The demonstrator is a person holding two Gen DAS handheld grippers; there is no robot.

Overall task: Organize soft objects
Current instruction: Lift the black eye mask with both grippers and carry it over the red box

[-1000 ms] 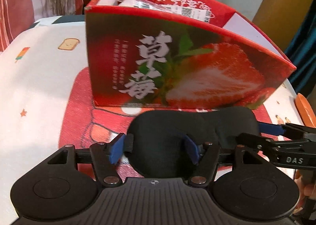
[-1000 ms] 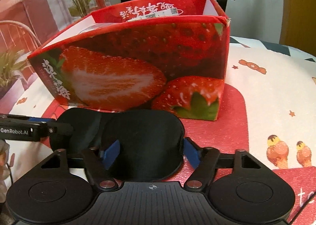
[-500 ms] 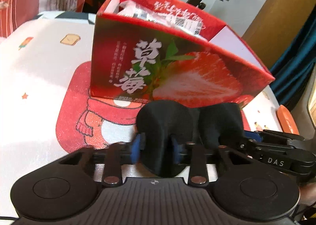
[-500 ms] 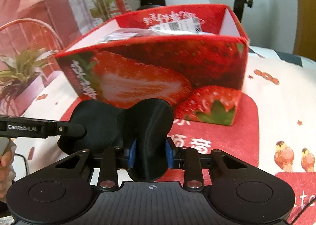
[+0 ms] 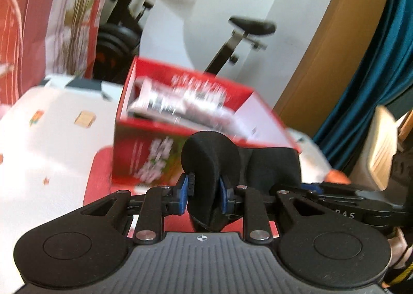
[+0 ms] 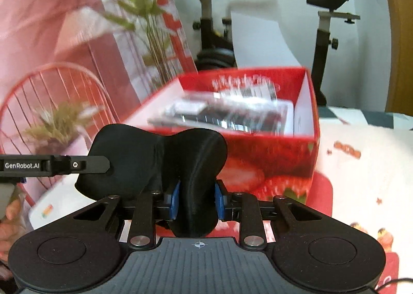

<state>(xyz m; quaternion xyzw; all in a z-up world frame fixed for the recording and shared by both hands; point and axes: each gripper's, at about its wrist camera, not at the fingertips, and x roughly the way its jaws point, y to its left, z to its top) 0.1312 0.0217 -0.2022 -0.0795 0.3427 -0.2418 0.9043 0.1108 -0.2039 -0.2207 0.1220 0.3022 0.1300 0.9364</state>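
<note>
A black padded eye mask (image 5: 211,160) hangs in the air, held at both ends. My left gripper (image 5: 204,192) is shut on one eye cup, its blue pads squeezing the foam. My right gripper (image 6: 195,199) is shut on the other cup of the eye mask (image 6: 191,165). Each gripper shows in the other's view: the right gripper (image 5: 309,187) from the side at the right, the left gripper (image 6: 109,164) from the left. Just beyond the mask stands the red strawberry-print box (image 5: 144,149), open at the top, with plastic-wrapped packets (image 6: 232,111) inside.
The box (image 6: 284,160) stands on a white cartoon-print cloth (image 5: 38,144) with a red patch. Behind are an exercise bike (image 6: 327,10), a pink-and-red poster with plants (image 6: 64,49), a wooden panel and a blue curtain (image 5: 374,74). A person's hand (image 6: 10,219) shows at the left edge.
Both grippers closed on the eye mask's cups and lifted it off the cloth. The mask now hangs level with the box's rim, and the box's inside has come into view.
</note>
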